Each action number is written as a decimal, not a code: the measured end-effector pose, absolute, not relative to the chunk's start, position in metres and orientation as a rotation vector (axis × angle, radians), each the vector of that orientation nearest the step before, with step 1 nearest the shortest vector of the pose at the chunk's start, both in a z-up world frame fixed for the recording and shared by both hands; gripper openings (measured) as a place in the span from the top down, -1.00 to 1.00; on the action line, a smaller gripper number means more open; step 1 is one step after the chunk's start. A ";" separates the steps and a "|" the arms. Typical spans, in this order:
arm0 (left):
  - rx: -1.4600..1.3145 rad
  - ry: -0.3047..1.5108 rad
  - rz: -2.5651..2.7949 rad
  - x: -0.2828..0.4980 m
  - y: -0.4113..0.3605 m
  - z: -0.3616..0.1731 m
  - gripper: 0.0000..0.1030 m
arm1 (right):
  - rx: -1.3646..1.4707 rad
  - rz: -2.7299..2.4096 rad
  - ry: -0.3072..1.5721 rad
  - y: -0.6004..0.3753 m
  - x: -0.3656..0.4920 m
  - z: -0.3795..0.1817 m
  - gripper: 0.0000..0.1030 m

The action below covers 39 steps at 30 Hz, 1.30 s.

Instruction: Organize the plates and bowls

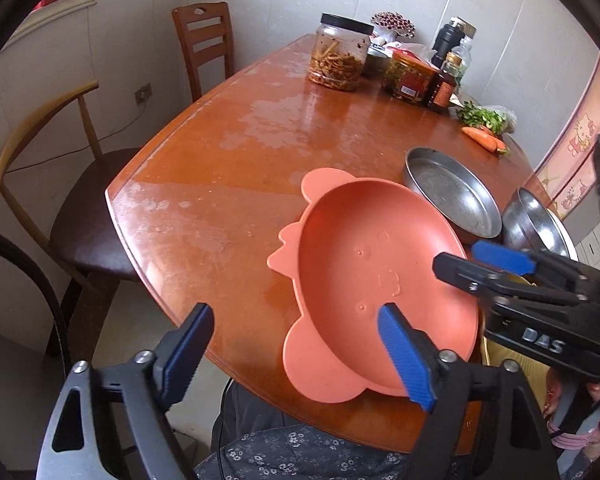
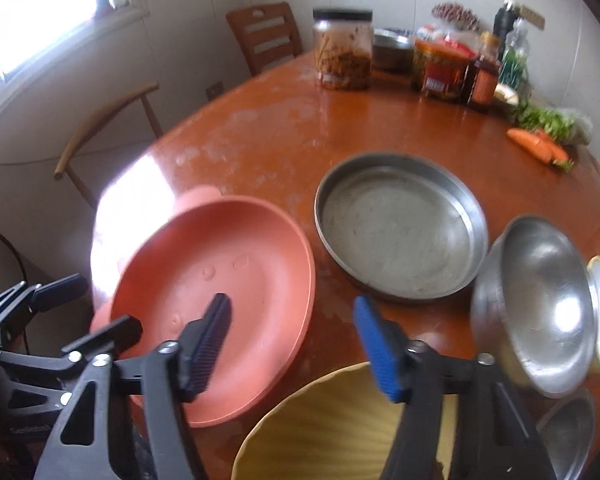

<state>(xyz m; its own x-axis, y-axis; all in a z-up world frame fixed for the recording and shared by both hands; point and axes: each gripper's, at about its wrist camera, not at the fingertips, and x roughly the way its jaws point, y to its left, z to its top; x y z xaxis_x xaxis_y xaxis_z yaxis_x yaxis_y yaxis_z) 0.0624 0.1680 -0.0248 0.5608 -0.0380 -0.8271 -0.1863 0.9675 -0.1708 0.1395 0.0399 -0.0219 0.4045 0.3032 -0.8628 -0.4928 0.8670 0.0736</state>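
An orange animal-shaped plate (image 1: 364, 272) lies near the table's front edge; it also shows in the right wrist view (image 2: 236, 292). My left gripper (image 1: 296, 352) is open, its right finger over the plate's near rim, its left finger off the table edge. My right gripper (image 2: 292, 344) is open and empty, above the gap between the orange plate and a yellow plate (image 2: 324, 424); it shows in the left wrist view (image 1: 472, 260). A round steel pan (image 2: 400, 224) lies behind, also in the left wrist view (image 1: 452, 192). A steel bowl (image 2: 540, 312) leans tilted at the right.
Jars (image 1: 340, 56), bottles (image 1: 446, 84), greens and carrots (image 1: 486, 138) stand at the table's far side. Two chairs (image 1: 60, 184) stand to the left. Another steel dish (image 2: 568, 432) lies under the tilted bowl.
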 end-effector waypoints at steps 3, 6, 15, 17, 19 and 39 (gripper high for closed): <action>-0.258 0.984 0.067 0.065 0.166 -0.026 -0.38 | -0.208 0.501 1.066 0.040 0.143 -0.031 0.12; -0.275 1.000 0.040 0.070 0.165 -0.030 -0.07 | -0.211 0.523 1.059 0.041 0.142 -0.031 0.25; -0.284 0.995 0.025 0.078 0.164 -0.029 0.17 | -0.252 0.543 1.042 0.053 0.137 -0.027 0.26; -0.280 0.984 0.040 0.080 0.168 -0.025 0.17 | -0.242 0.556 1.040 0.057 0.138 -0.024 0.26; -0.278 0.978 0.056 0.083 0.173 -0.023 0.17 | -0.250 0.563 1.023 0.063 0.138 -0.021 0.26; -0.274 0.974 0.116 0.104 0.197 -0.030 0.17 | -0.226 0.578 1.031 0.086 0.154 -0.034 0.20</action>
<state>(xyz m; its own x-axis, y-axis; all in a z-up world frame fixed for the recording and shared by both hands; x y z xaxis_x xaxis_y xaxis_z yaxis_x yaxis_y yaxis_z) 0.1040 0.1967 -0.0297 0.5588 -0.0256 -0.8289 -0.2195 0.9593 -0.1776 0.1543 0.0858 -0.0337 0.3816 0.3448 -0.8576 -0.5511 0.8297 0.0884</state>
